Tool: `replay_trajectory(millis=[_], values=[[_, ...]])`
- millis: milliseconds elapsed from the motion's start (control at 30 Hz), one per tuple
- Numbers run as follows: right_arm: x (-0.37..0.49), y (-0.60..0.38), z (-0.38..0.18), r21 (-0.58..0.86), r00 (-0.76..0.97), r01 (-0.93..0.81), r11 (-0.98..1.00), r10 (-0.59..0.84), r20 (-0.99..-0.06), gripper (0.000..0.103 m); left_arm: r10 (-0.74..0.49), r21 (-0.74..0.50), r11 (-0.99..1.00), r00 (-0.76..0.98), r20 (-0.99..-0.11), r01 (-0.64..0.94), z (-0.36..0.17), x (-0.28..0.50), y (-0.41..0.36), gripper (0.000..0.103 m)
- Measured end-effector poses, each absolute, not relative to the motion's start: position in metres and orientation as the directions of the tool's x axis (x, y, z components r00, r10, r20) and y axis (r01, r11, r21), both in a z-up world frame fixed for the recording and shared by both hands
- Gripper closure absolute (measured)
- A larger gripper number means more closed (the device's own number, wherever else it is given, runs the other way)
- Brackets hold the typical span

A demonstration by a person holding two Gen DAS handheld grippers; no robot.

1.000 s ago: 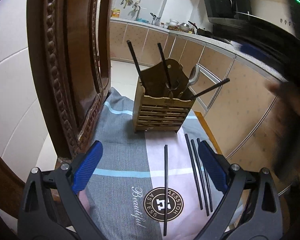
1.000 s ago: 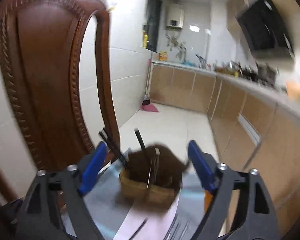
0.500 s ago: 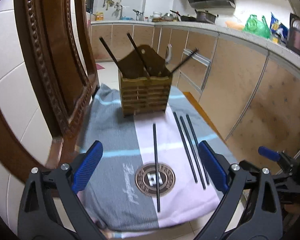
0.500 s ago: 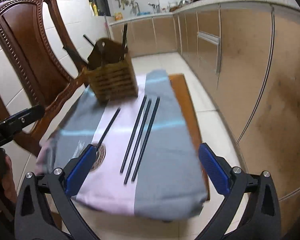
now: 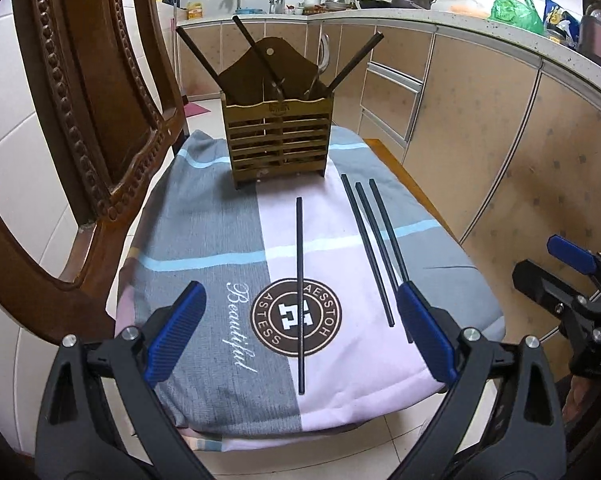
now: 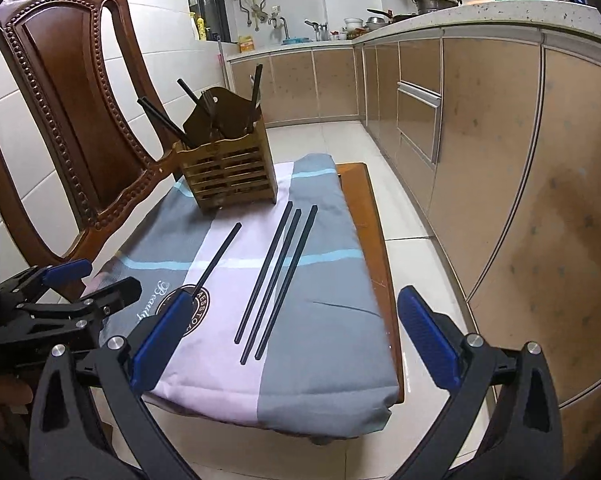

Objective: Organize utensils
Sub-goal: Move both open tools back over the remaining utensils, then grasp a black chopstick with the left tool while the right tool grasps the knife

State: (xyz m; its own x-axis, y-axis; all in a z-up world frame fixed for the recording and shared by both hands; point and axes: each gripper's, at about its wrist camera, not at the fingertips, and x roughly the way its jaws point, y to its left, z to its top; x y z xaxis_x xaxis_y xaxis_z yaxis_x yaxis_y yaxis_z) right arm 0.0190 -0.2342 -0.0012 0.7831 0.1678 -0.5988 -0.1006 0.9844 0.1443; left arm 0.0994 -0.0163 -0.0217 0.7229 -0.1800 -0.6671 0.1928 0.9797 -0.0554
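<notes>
Four black chopsticks (image 5: pixel 299 292) lie on the cloth (image 5: pixel 204 216). One wooden utensil holder (image 5: pixel 278 140) stands there. One chair (image 6: pixel 80 120).

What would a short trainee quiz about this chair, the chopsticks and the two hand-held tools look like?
1. How many black chopsticks lie loose on the cushion?
2. True or false: the left gripper is clamped on a chopstick.
3. Where does the wooden utensil holder stand? A) on the floor B) at the far end of the cushion, near the chair back C) on the kitchen counter

Key
1. Four: one alone, and three side by side to its right.
2. False: its fingers are spread wide and hold nothing. The right gripper is open too.
3. B. It already holds several chopsticks.
</notes>
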Motion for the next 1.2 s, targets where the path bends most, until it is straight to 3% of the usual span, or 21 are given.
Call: replay_trajectory(millis=[300,333,433,467,533,733,1000,1133,1200], values=[[0.032,-0.228,-0.005,0.098,0.783,-0.080,0.992,0.124,-0.610,0.003,-0.175,-0.068,0.982,0.700,-0.692,0.178,-0.031,0.120,-0.015,0.008],[0.037,-0.226,-0.005,0.077,0.785,-0.076,0.994,0.107,-0.610,0.005,-0.173,-0.068,0.982,0.698,-0.695,0.176,-0.032,0.124,-0.015,0.008],[0.063,-0.217,-0.007,-0.006,0.783,-0.084,0.996,0.063,-0.619,0.032,-0.157,-0.054,0.984,0.691,-0.705,0.168,-0.035,0.147,-0.022,0.011],[0.076,-0.217,-0.007,-0.009,0.778,-0.082,0.997,0.058,-0.626,0.035,-0.150,-0.047,0.985,0.686,-0.712,0.167,-0.037,0.159,-0.025,0.016],[0.099,-0.221,-0.013,0.014,0.755,-0.071,0.997,0.063,-0.652,0.039,-0.145,-0.040,0.985,0.666,-0.732,0.171,-0.043,0.177,-0.029,0.024],[0.170,-0.218,-0.036,0.031,0.700,-0.058,0.998,0.063,-0.712,0.046,-0.126,-0.043,0.988,0.620,-0.774,0.148,-0.062,0.227,-0.037,0.026],[0.243,-0.216,-0.077,0.018,0.613,-0.025,1.000,0.030,-0.790,0.057,-0.106,-0.041,0.991,0.551,-0.828,0.129,-0.090,0.279,-0.044,0.041],[0.262,-0.210,-0.092,0.003,0.577,-0.040,0.999,0.026,-0.816,0.067,-0.107,-0.049,0.991,0.502,-0.858,0.127,-0.108,0.298,-0.046,0.052],[0.269,-0.207,-0.093,-0.017,0.584,-0.040,0.999,0.010,-0.812,0.069,-0.095,-0.040,0.992,0.518,-0.850,0.116,-0.108,0.303,-0.046,0.053]])
